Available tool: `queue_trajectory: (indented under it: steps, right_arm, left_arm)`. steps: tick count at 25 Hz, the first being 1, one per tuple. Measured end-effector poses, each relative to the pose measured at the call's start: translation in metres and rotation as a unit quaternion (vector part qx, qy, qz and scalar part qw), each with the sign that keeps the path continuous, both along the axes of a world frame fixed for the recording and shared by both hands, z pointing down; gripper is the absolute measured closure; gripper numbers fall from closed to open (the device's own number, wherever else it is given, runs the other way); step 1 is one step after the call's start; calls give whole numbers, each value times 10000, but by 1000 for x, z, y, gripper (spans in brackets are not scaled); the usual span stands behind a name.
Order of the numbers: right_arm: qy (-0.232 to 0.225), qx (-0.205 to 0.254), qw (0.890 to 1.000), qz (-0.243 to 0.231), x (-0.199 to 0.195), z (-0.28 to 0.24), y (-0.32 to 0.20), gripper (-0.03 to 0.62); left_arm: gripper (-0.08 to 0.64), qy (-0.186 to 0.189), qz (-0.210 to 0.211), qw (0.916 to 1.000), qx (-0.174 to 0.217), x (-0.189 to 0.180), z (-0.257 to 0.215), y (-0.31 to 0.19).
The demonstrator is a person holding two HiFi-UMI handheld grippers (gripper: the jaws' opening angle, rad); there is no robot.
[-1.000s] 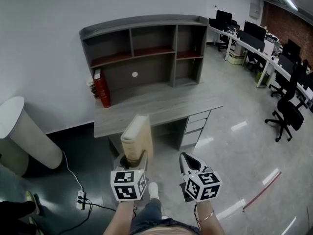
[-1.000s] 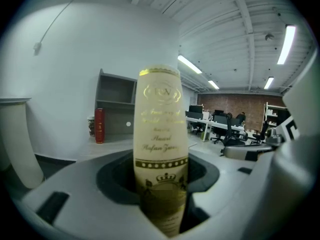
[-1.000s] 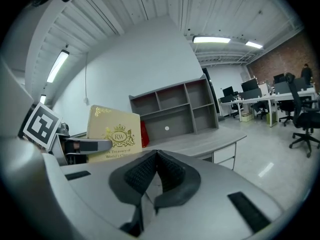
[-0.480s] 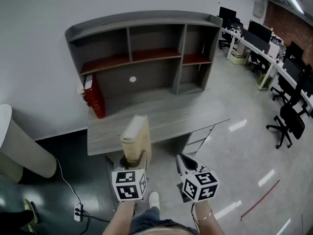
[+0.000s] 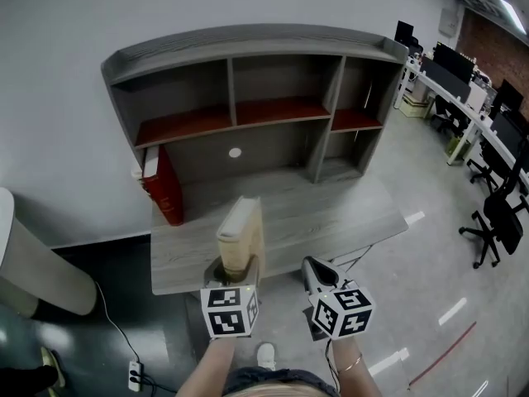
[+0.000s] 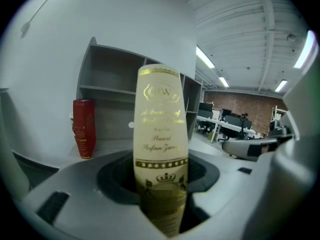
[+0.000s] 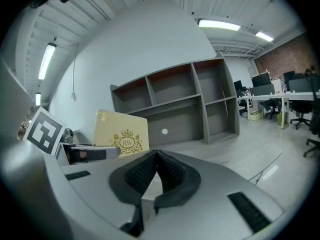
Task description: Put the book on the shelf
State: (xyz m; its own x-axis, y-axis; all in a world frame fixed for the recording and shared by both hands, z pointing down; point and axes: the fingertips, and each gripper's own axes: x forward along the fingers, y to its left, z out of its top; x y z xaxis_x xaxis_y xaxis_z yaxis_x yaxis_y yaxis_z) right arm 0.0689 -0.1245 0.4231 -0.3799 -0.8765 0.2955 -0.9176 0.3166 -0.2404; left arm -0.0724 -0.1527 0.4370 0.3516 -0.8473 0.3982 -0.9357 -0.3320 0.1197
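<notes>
Your left gripper [image 5: 232, 271] is clamping the book [image 5: 240, 234] by its bottom end, holding it upright over the desk's [image 5: 331, 213] front edge. It's stiff and probably top-heavy, so a deeper hold looks safer. Your right gripper [image 5: 318, 273] is hanging closed and empty beside it.

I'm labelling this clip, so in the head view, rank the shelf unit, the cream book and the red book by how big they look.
1. shelf unit: clearly the largest.
2 and 3. cream book and red book: they look about alike, and the cream one is nearer the camera, so I won't rank them.
</notes>
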Motion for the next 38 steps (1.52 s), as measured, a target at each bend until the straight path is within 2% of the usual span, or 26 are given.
queue_trajectory:
  steps: [13,20,28,38]
  right_arm:
    - [122,-52,9997,-203,-6,3,-86,583]
    - [226,-181,9975,-647,-6,11,-142,583]
    - [349,-355,9931,-1066,6,21,-205,583]
    - [442,-591,9868,-1442,17,39,-253,583]
  left_arm:
    - [336,-107,-303,9995,23,11,15,-92]
    - [336,-228,-818,9964,45,24,24,-155]
    - [336,-241,-1449,9892,-7,38,44,-219]
    - [336,-390,-1838,9822,13,50,63,-279]
